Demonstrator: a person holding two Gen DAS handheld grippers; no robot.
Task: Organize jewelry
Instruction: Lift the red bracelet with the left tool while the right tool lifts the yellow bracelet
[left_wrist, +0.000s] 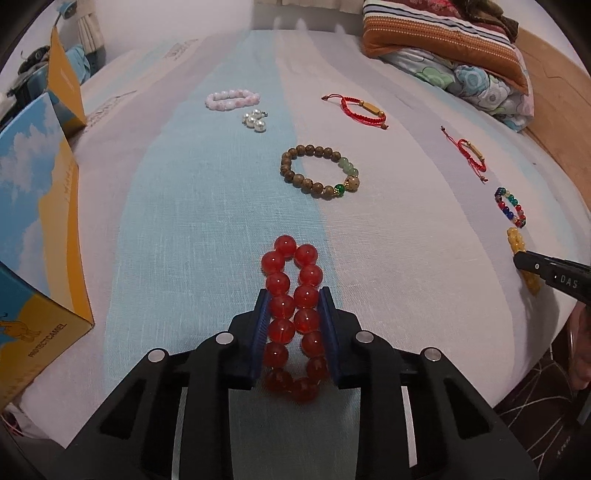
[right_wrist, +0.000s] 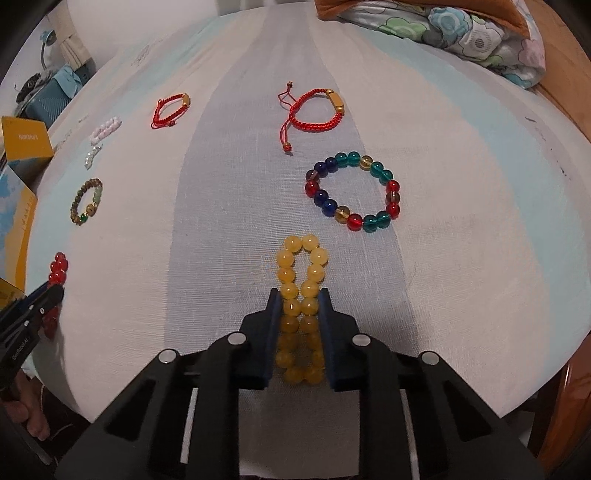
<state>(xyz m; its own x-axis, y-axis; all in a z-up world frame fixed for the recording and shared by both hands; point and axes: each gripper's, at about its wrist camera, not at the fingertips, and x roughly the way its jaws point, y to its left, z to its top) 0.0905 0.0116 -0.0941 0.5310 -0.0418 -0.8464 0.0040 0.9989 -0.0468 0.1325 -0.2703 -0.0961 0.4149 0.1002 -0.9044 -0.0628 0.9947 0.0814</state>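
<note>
My left gripper (left_wrist: 294, 295) is shut on a red bead bracelet (left_wrist: 291, 280), squeezed into a long loop on the striped cloth. My right gripper (right_wrist: 298, 293) is shut on a yellow bead bracelet (right_wrist: 301, 266), squeezed the same way. The right gripper (left_wrist: 517, 258) also shows at the right edge of the left wrist view, over yellow beads (left_wrist: 516, 238). The left gripper (right_wrist: 55, 290) shows at the left edge of the right wrist view with red beads (right_wrist: 59, 269).
On the cloth lie a brown wooden bead bracelet (left_wrist: 317, 173), a pink bracelet (left_wrist: 232, 99), pearls (left_wrist: 255, 120), two red cord bracelets (left_wrist: 364, 109) (left_wrist: 472, 155) and a multicolour glass bead bracelet (right_wrist: 352, 190). Cardboard boxes (left_wrist: 37, 192) stand left. Pillows (left_wrist: 443, 40) lie far right.
</note>
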